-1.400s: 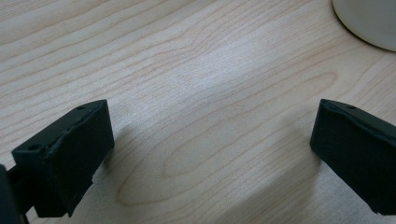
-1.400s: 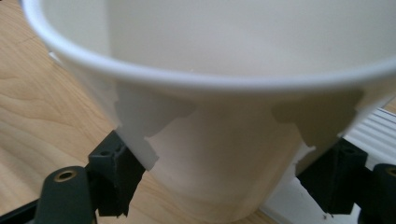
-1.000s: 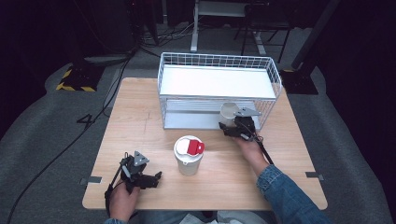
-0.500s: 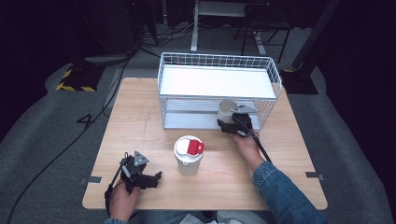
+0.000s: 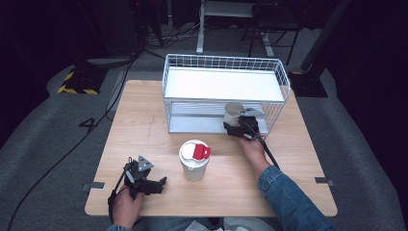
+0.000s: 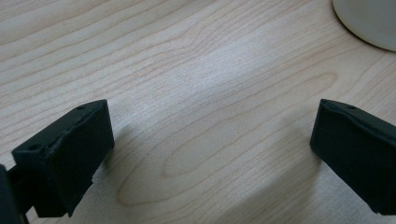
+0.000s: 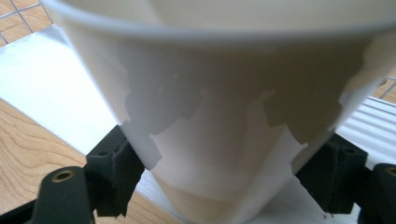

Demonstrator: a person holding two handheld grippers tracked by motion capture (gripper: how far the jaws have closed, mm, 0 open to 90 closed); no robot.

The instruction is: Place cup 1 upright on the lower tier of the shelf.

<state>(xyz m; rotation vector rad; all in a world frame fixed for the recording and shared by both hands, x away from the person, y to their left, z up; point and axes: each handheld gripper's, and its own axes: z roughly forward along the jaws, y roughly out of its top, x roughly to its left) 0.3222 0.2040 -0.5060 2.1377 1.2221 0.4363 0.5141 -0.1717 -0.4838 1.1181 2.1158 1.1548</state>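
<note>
My right gripper (image 5: 235, 124) is shut on a white paper cup (image 5: 233, 112) and holds it at the open front of the white wire basket (image 5: 226, 65), at the lower shelf on the right. In the right gripper view the cup (image 7: 224, 107) sits upright between the two black jaws, its wall patchy. A second white cup with a white lid and red tab (image 5: 195, 159) stands on the table in front of the basket. My left gripper (image 5: 156, 185) rests open on the table at the front left, with bare wood (image 6: 205, 116) between its jaws.
The wire basket has a white top shelf (image 5: 221, 84) and a lower white shelf (image 5: 192, 122). A base of the lidded cup (image 6: 369, 23) shows at the top right of the left gripper view. The wooden table (image 5: 139, 120) has bare room on its left half.
My right gripper has carried the white cup a little forward and up toward the basket's lower shelf. The left gripper and the lidded cup have stayed still.
</note>
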